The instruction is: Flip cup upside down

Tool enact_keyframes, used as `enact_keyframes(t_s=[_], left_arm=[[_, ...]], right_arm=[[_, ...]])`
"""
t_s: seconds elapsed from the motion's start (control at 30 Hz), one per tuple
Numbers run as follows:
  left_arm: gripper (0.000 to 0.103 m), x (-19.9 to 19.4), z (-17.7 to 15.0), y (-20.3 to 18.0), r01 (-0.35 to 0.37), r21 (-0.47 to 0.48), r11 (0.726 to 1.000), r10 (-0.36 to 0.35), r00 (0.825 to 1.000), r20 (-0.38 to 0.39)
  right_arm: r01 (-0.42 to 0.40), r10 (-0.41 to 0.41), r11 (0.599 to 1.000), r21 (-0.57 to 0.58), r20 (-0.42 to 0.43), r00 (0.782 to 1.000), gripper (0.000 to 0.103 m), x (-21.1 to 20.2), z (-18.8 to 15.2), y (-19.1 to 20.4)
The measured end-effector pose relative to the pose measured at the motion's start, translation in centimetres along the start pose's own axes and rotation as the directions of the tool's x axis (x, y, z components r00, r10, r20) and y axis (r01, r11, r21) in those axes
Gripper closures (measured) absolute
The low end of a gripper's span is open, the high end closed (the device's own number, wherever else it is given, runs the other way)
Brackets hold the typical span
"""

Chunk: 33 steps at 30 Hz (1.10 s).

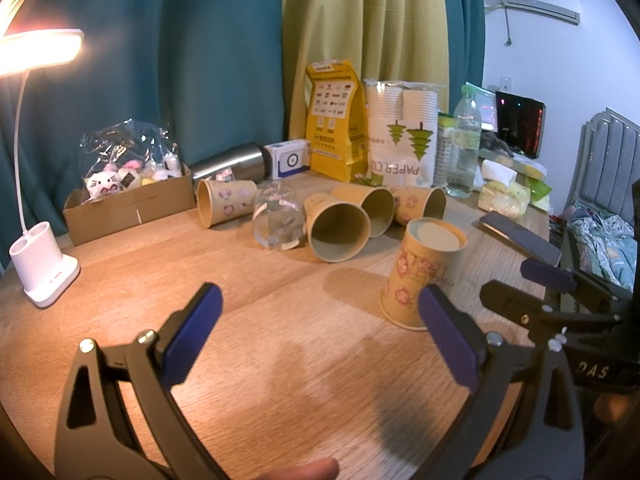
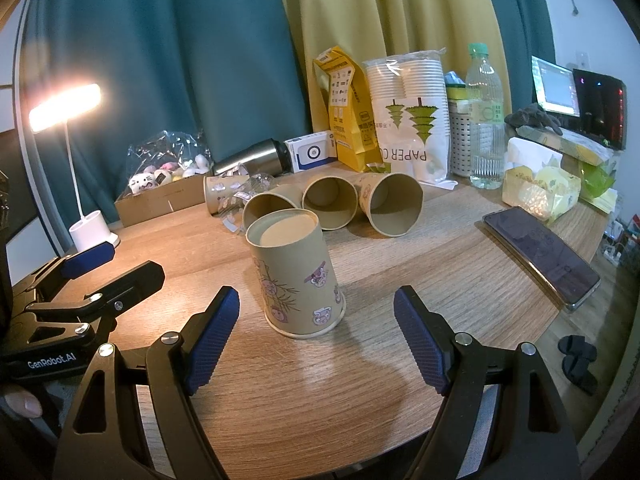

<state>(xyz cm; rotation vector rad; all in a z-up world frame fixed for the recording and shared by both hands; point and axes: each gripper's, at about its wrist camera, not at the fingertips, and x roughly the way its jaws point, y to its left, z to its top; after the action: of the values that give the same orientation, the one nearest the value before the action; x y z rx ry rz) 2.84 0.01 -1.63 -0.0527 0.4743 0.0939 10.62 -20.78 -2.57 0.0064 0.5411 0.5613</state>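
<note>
The printed paper cup point(image 2: 296, 276) is standing upside down on the table point(image 2: 400, 248); the right gripper point(image 2: 316, 328) is gaping empty just before it, the left gripper point(image 1: 316, 328) is gaping empty beside it

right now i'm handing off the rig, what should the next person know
Left gripper: open, empty, low over the table.
Right gripper: open, empty, its fingers apart on either side of the upside-down cup but not touching it.
That cup stands mouth down, base up, near the front of the table: flip looks done.
Four more paper cups lie on their sides behind it, beside a clear glass; flip those next if they count.
</note>
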Motion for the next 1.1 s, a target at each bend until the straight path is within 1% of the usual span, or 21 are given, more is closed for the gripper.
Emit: enact_keyframes(t_s=[1.1], left_arm=[[0.003, -0.1, 0.04, -0.06, 0.005, 0.004, 1.0, -0.005, 1.0, 0.005]], right_arm=[[0.0, 0.0, 1.0, 0.002, 0.0, 1.0, 0.021, 0.0, -0.02, -0.08]])
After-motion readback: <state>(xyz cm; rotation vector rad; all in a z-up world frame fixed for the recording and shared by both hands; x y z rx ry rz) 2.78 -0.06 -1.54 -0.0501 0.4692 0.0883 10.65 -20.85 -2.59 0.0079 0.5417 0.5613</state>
